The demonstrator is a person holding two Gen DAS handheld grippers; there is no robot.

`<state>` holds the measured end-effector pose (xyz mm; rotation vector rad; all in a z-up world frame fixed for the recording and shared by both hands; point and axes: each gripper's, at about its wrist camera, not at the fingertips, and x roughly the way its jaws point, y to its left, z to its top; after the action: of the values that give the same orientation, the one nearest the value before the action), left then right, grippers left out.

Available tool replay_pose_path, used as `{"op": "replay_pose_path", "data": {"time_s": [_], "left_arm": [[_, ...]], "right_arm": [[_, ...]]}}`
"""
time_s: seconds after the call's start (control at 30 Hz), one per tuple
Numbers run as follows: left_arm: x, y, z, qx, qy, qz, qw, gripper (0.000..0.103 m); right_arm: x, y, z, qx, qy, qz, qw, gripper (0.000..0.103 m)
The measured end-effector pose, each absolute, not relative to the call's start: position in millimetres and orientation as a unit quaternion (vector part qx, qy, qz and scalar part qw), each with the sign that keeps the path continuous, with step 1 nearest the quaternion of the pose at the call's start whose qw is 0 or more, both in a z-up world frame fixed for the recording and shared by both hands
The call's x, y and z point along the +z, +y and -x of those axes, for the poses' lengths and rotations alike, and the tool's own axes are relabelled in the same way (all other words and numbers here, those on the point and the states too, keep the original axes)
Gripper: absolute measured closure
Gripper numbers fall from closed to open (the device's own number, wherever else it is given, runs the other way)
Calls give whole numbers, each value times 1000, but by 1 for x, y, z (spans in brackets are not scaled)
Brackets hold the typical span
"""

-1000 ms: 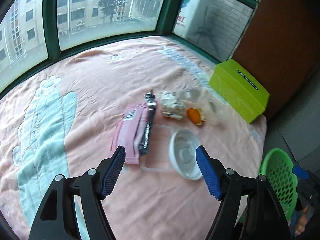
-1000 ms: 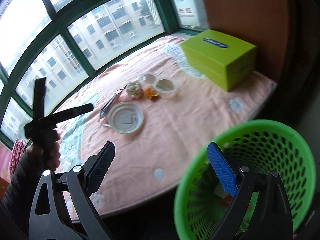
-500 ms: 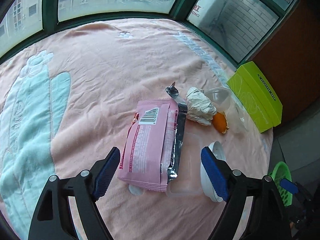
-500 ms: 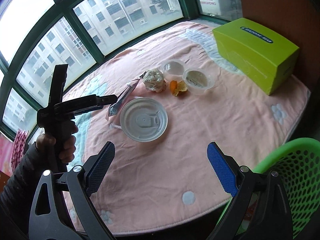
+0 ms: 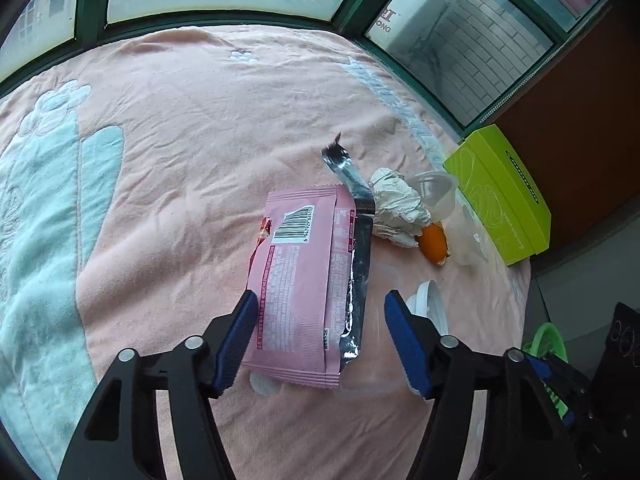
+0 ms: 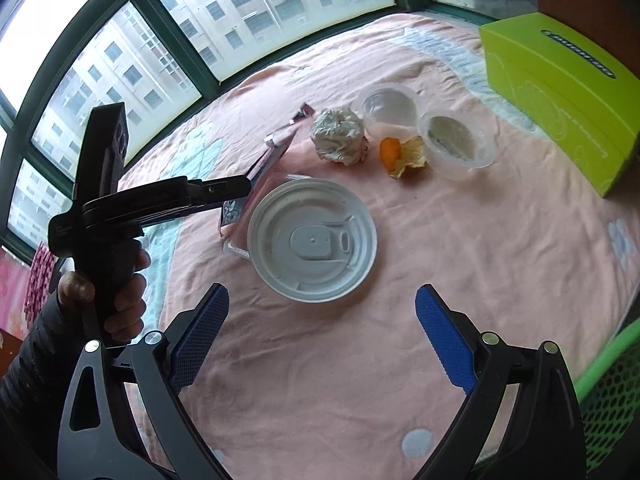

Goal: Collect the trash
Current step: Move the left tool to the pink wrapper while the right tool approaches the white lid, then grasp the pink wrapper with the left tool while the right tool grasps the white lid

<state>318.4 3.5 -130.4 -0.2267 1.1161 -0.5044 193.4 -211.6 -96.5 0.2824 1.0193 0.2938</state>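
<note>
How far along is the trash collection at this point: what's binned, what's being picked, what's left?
Nothing looks binned: what shows of the green basket holds no trash. In hand: the left gripper, jaws just closing, straddles the pink wrapper without pinching it yet. The right gripper is open, near the white lid. Left: wrapper, lid, crumpled paper, orange peel, two clear cups.
</note>
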Motion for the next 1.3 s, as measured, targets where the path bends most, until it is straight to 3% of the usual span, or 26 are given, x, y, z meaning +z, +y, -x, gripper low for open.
{"op": "replay_pose_path", "data": {"time_s": [0.23, 0.5, 0.57, 0.8, 0.93, 1.23, 1.3], "left_arm": [[-132, 6, -317, -239, 522, 110, 811, 55], [-130, 9, -316, -240, 522, 116, 810, 54], [-130, 10, -315, -242, 522, 115, 810, 47], [-132, 13, -317, -239, 527, 118, 807, 40], [-138, 13, -319, -236, 534, 121, 803, 40], [-148, 12, -319, -242, 539, 142, 794, 40], [-148, 11, -318, -244, 536, 143, 795, 47]], "right_arm": [[-110, -197, -207, 146, 494, -125, 848, 7], [-120, -187, -225, 146, 502, -122, 844, 5], [-123, -188, -228, 144, 504, -123, 843, 5], [-134, -191, -235, 144, 513, -139, 835, 5], [-136, -195, -237, 149, 513, -151, 832, 13], [-121, -199, -218, 137, 504, -142, 841, 14], [-116, -203, -212, 134, 502, -144, 842, 14]]}}
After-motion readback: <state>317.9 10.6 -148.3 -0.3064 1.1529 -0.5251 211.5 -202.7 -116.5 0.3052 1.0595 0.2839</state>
